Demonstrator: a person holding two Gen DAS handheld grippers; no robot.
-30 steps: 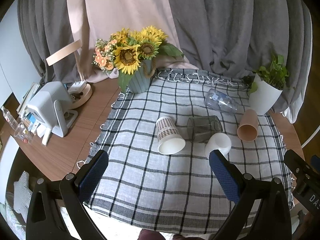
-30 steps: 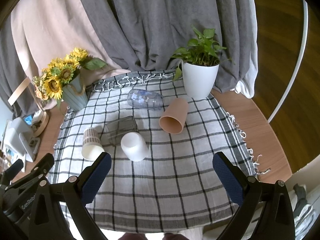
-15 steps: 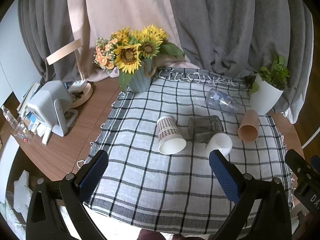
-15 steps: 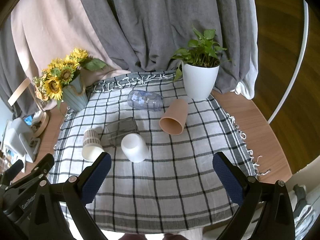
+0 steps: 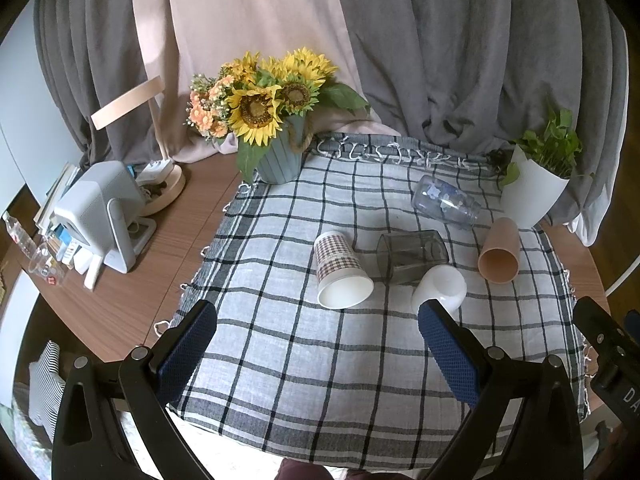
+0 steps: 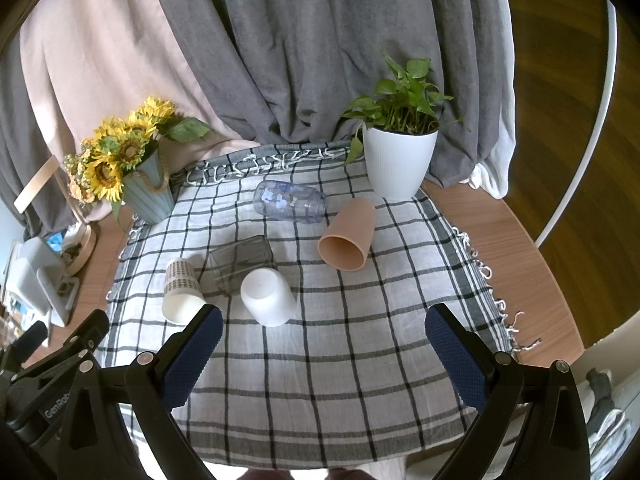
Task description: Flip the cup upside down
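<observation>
While both tools hover over the near edge of the checked cloth (image 6: 320, 380), the left gripper (image 5: 316, 344) and the right gripper (image 6: 320, 348) each hold their blue-padded fingers spread wide with nothing between them.

Nearest to them, a white cup (image 6: 267, 297) lies tipped on the cloth, its closed base turned toward the right wrist camera; in the left wrist view it sits at about 1 o'clock, just beyond the right-hand fingertip. Just beside it at 9 o'clock in the right wrist view lies a plaid paper cup (image 6: 181, 290), on its side with its open mouth facing the cameras. Behind and between these two rests a smoky square tumbler (image 6: 240, 262), also on its side and touching or nearly touching the white cup.

Farther out, at 1 o'clock from the white cup, a tan cup (image 6: 348, 235) lies on its side with its mouth toward the viewer. Beyond it a clear printed glass (image 6: 289, 201) lies crosswise.

At the far edge stand a sunflower vase (image 6: 148, 194) at 10 o'clock and a white plant pot (image 6: 398, 160) at 1 o'clock, before grey curtains (image 6: 320, 48).
</observation>
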